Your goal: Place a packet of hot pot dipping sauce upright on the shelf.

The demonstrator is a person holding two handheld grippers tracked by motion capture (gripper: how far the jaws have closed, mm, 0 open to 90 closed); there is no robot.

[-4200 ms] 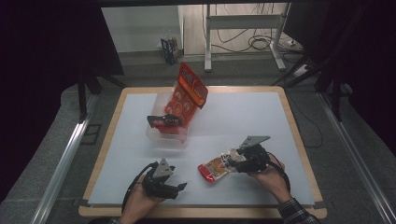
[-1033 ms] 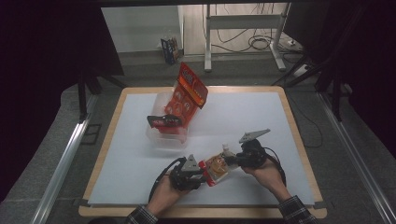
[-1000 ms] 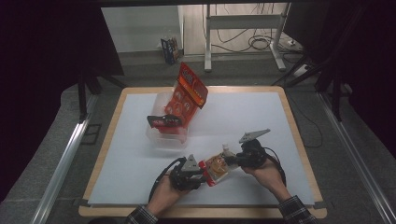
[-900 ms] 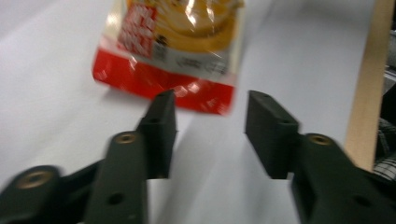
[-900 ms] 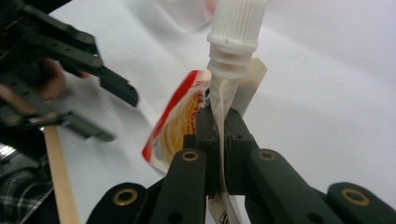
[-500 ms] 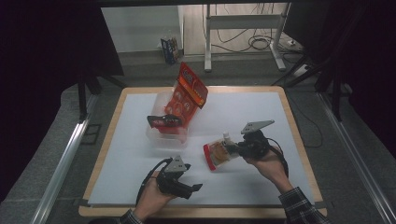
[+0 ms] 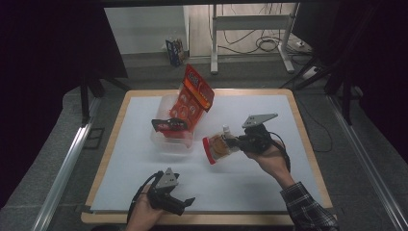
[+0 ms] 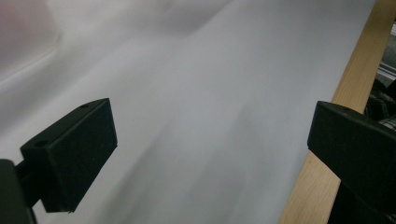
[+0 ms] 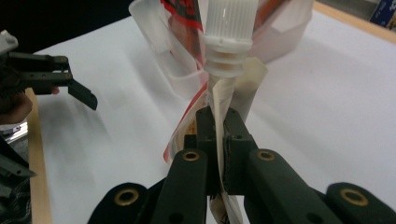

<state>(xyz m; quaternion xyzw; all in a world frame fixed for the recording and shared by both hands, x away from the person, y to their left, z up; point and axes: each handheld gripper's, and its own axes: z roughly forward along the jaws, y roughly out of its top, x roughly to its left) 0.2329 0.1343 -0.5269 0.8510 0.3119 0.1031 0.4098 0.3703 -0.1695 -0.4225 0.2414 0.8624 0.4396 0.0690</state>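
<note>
Your soft red-and-tan spouted foil pouch (image 7: 217, 148) hangs above mid-table, just right of the clear plastic bin (image 7: 169, 139), pinched tight below its white screw cap (image 9: 229, 21) by your right gripper (image 7: 236, 142). It looks light and floppy; grip near the stiff spout. Your left gripper (image 7: 185, 204), near the front edge, has just opened wide, empty.

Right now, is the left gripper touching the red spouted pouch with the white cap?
Apart. The high view shows the left gripper near the table's front edge, with bare white surface between it and the pouch held in the right gripper.

A white-topped table (image 7: 144, 159) carries a clear plastic tub (image 7: 166, 142).
</note>
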